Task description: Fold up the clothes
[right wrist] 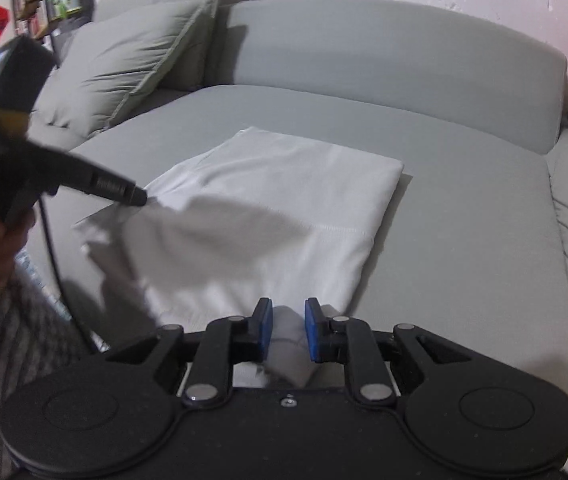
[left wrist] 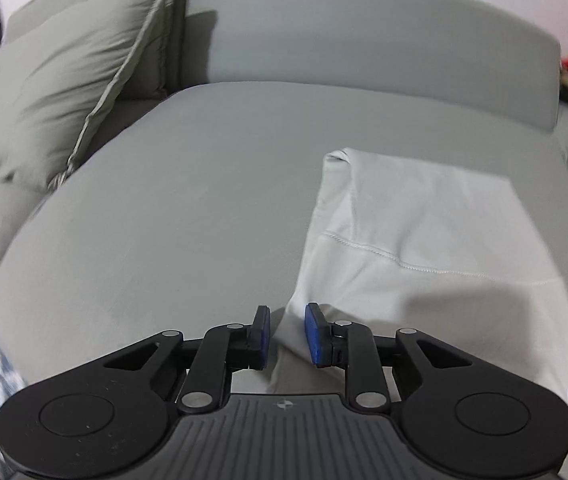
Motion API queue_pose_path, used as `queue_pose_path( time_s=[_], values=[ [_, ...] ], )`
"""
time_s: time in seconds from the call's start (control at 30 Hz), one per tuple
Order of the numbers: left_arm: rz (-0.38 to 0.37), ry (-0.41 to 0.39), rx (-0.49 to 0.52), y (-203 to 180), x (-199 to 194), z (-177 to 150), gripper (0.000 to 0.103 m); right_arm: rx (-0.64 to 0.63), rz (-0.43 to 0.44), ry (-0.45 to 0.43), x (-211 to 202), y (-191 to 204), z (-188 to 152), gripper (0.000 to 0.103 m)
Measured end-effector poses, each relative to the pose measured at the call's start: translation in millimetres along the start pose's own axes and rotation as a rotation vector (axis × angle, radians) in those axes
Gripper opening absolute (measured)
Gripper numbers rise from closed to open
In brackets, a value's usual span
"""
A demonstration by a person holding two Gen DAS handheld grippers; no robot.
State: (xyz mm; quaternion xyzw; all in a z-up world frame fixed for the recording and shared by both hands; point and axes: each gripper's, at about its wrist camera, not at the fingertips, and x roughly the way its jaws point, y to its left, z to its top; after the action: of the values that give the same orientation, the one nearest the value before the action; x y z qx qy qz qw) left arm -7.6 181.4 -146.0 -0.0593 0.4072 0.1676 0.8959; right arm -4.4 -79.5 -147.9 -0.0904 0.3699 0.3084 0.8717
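We hold the white garment (right wrist: 268, 200), half-folded on the grey sofa seat (right wrist: 464, 220). The left gripper (left wrist: 287, 334) and right gripper (right wrist: 288, 330), jaws narrowly parted, each pinch a near corner. Next, we judge, carry both corners evenly forward.

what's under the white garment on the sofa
The white garment lies folded on the grey sofa seat; bare cushion shows all around it. Whatever sits directly beneath its layers is covered, so unseen.
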Motion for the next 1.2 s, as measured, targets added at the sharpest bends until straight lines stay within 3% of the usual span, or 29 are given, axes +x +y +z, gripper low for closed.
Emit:
queue_pose_path(
  time_s=[0.17, 0.27, 0.33, 0.43, 0.5, 0.57, 0.63, 0.67, 0.73, 0.83, 0.87, 0.93, 1.03, 1.13, 1.2],
  values=[
    [-0.133, -0.120, -0.089, 11.4, -37.4, -10.3, 0.020, 0.129, 0.078, -0.008, -33.1, -32.3, 4.1, 0.020],
    [-0.177, -0.169, -0.042, -3.1, -40.1, -4.6, 0.020, 0.204, 0.092, -0.066, -33.4, -52.3, 14.1, 0.023],
    [-0.189, -0.178, 0.009, -17.8, -35.7, 3.1, 0.020, 0.286, 0.105, -0.091, -20.9, -68.4, 24.3, 0.023],
    [-0.184, -0.166, 0.128, -47.8, -15.9, 23.5, 0.020, 0.403, 0.179, -0.088, 16.5, -86.0, 42.4, 0.019],
    [-0.211, -0.124, 0.150, -60.9, 6.4, 37.9, 0.020, 0.483, 0.252, -0.061, 51.6, -91.6, 52.2, 0.019],
    [-0.189, -0.065, 0.125, -61.4, 34.9, 43.6, 0.021, 0.541, 0.304, -0.042, 83.7, -95.3, 56.9, 0.019],
    [-0.164, -0.007, 0.097, -61.3, 63.0, 49.0, 0.019, 0.591, 0.297, -0.037, 109.7, -102.4, 55.4, 0.019],
    [-0.126, 0.010, 0.063, -55.5, 71.9, 49.6, 0.019, 0.622, 0.291, -0.041, 120.7, -107.5, 53.3, 0.012],
    [-0.124, 0.001, -0.037, -39.8, 73.7, 53.7, 0.013, 0.706, 0.266, -0.084, 132.9, -124.1, 44.6, 0.000],
    [-0.043, -0.075, -0.086, -25.0, 61.3, 58.5, 0.008, 0.843, 0.182, -0.164, 132.6, -147.7, 37.2, 0.003],
    [-0.071, -0.102, -0.105, -19.9, 55.1, 60.7, 0.008, 0.877, 0.153, -0.182, 130.1, -154.0, 35.8, 0.010],
    [-0.188, -0.136, -0.108, -16.0, 43.9, 66.8, 0.012, 0.912, 0.122, -0.214, 123.0, -162.2, 34.7, 0.010],
    [-0.349, -0.131, -0.011, -37.6, 38.8, 78.0, 0.018, 0.948, 0.203, -0.237, 117.2, -162.4, 40.5, 0.010],
    [-0.383, -0.109, 0.101, -66.1, 54.8, 94.6, 0.021, 0.918, 0.284, -0.237, 119.9, -151.2, 58.3, 0.012],
    [-0.373, -0.057, 0.108, -73.9, 82.1, 101.6, 0.023, 0.905, 0.338, -0.203, 131.3, -144.3, 67.2, 0.013]
  ],
)
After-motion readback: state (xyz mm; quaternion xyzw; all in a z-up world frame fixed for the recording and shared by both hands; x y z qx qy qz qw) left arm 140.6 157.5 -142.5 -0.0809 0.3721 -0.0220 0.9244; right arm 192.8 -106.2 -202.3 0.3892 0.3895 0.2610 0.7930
